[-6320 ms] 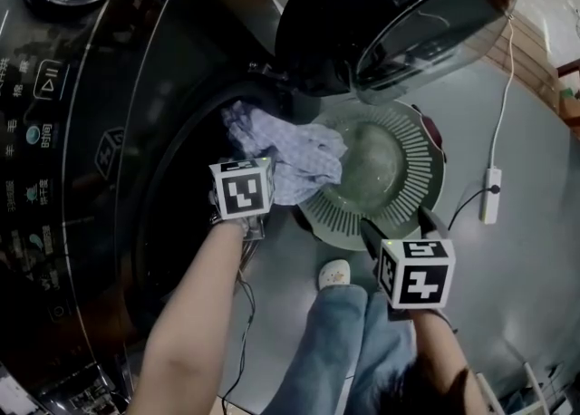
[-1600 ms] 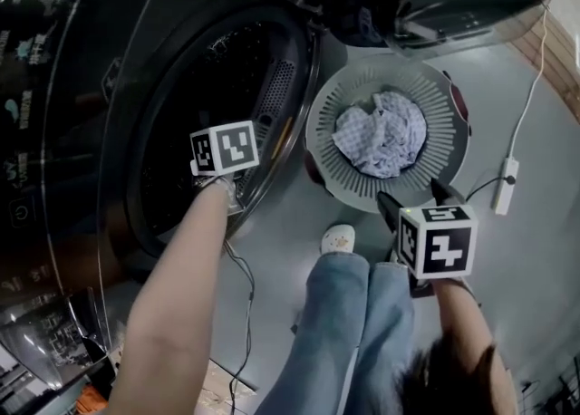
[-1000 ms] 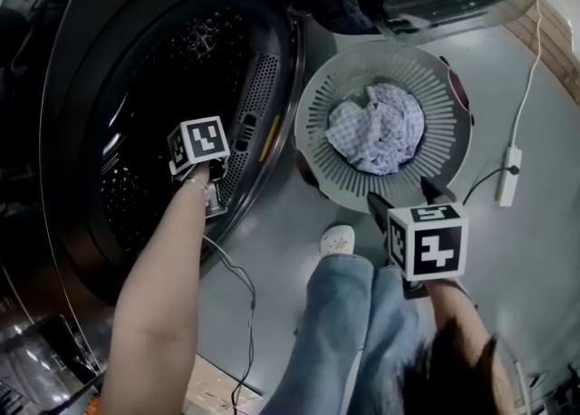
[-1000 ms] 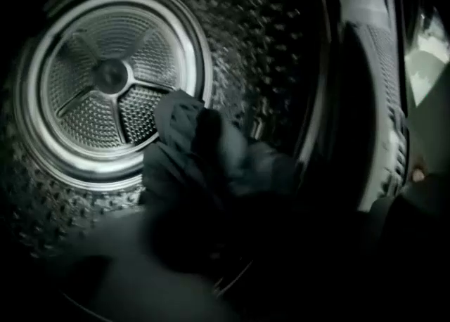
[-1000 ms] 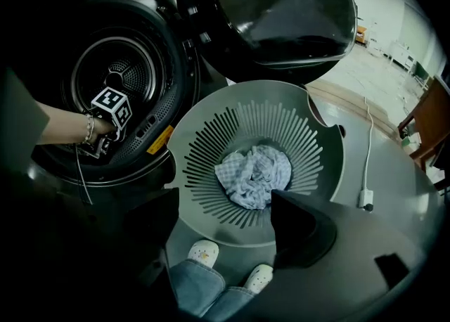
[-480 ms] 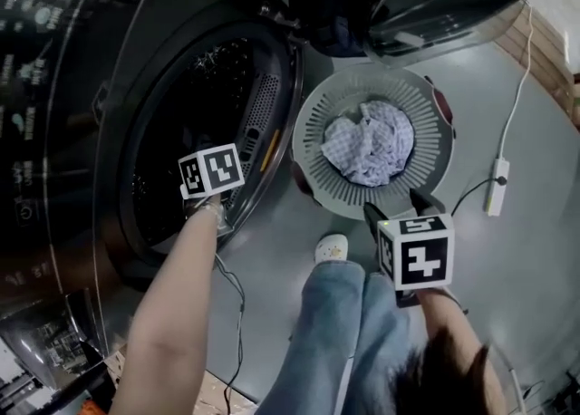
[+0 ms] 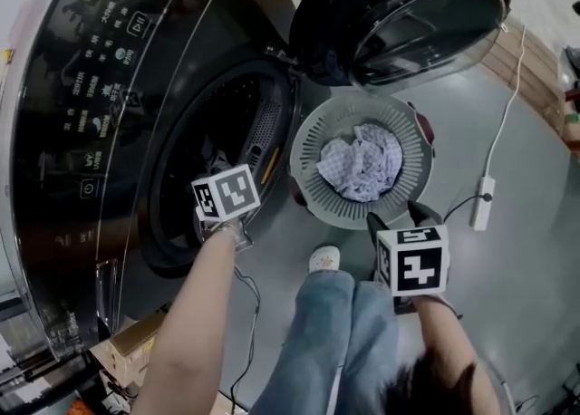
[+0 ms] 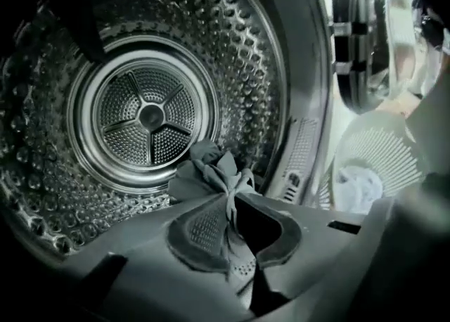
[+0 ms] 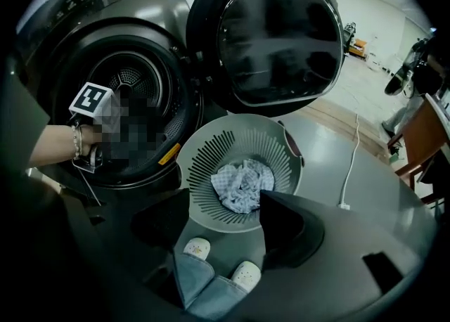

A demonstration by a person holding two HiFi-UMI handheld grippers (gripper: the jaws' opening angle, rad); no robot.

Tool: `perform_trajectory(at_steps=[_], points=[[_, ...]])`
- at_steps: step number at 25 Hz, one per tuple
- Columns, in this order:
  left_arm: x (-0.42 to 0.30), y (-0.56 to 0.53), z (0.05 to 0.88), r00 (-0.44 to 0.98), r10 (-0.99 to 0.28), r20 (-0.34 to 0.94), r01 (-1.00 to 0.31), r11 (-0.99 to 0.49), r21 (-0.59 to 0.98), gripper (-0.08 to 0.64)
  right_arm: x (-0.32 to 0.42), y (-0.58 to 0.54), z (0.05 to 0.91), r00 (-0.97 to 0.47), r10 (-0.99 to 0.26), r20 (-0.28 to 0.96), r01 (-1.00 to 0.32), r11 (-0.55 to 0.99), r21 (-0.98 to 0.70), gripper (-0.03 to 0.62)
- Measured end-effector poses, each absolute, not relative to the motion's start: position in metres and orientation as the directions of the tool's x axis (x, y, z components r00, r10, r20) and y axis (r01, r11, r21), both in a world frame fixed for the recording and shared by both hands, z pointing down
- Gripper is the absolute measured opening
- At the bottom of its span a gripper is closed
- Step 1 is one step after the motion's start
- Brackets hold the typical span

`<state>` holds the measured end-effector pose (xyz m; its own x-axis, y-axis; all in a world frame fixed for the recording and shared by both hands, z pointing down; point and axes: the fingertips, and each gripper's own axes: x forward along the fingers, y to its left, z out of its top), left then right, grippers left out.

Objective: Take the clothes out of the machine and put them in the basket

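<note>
Garment (image 8: 200,173) bunched lengthwise in just-closed left hand-held gripper (image 8: 230,204), pointing into drum (image 8: 151,113)

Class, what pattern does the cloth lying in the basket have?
The cloth in the basket has a pale blue-and-white check, which shows best in the head view.

A white cable (image 7: 481,203) lies on the grey floor (image 7: 535,286), well apart from a cardboard box (image 7: 136,342).

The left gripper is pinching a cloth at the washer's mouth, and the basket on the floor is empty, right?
Not quite. The basket holds a checked cloth, as the head view shows. The left gripper does pinch a grey cloth there.
</note>
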<state>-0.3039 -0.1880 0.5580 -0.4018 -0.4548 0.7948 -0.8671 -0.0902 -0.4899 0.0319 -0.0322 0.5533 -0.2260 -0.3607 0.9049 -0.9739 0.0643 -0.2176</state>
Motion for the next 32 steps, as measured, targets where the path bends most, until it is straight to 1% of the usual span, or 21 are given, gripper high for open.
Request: perform_trajectory(at_steps=[11,15,25,32], points=[[-0.232,-0.175,0.509,-0.272,-0.570,0.775,-0.919,-0.086,-0.385,0.031,0.077,-0.031,0.530,-0.185,-0.381,0.906,-0.983,0.061,-0.175,0.299],[-0.210,-0.164,0.500,-0.227,-0.582,0.781,-0.929,-0.109,-0.352,0.029,0.076,-0.023,0.526,-0.193,-0.369,0.909,-0.981,0.081,-0.175,0.298],[-0.143,-0.158,0.453,-0.065,-0.647,0.760,-0.953,-0.185,-0.240,0.028,0.093,-0.012,0.508,-0.181,-0.392,0.902,-0.983,0.048,-0.176,0.298],[-0.094,-0.151,0.434,0.050,-0.647,0.760,-0.962,-0.236,-0.138,0.028,0.110,-0.010,0.496,-0.165,-0.403,0.900,-0.986,0.046,-0.160,0.298]])
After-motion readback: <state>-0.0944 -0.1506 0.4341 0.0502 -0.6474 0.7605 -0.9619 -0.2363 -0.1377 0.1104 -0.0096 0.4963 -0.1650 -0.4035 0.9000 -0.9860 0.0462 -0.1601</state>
